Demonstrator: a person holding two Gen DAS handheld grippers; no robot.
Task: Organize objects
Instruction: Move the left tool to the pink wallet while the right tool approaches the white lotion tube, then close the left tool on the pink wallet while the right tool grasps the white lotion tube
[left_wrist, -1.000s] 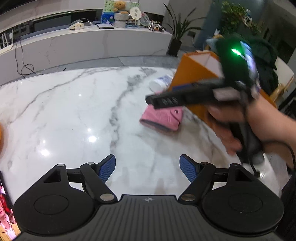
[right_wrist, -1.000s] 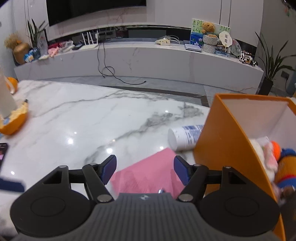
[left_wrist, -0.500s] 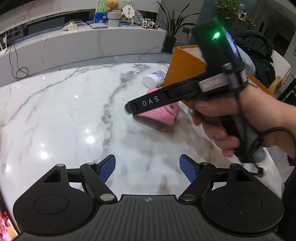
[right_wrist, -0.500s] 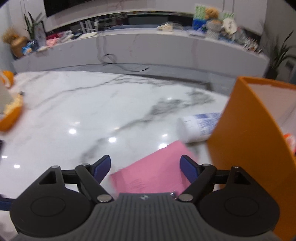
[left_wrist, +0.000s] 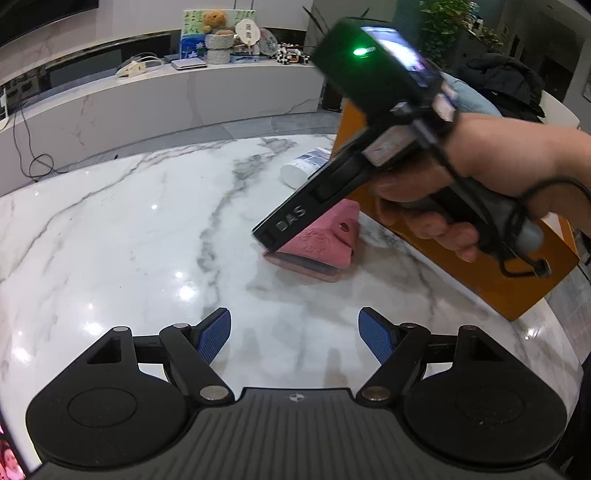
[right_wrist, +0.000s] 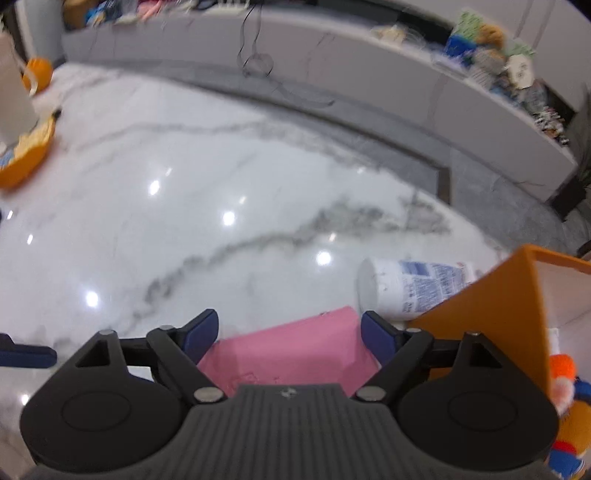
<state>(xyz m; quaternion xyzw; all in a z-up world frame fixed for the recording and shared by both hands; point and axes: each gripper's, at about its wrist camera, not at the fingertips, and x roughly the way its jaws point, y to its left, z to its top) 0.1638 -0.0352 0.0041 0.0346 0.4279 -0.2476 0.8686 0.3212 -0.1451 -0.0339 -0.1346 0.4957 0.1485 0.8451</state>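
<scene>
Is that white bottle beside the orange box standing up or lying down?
Lying down. The white bottle rests on its side on the marble table, its round end facing the camera, its far end hidden behind the orange box.

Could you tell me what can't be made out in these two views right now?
- Bottle: its far end is hidden behind the orange box in both views.
- Box contents: cut off by the right wrist view's edge.
- Pink wallet: partly covered by the right gripper; whether the fingertips touch it is unclear.
- Shelf items: blurred in the right wrist view.
</scene>
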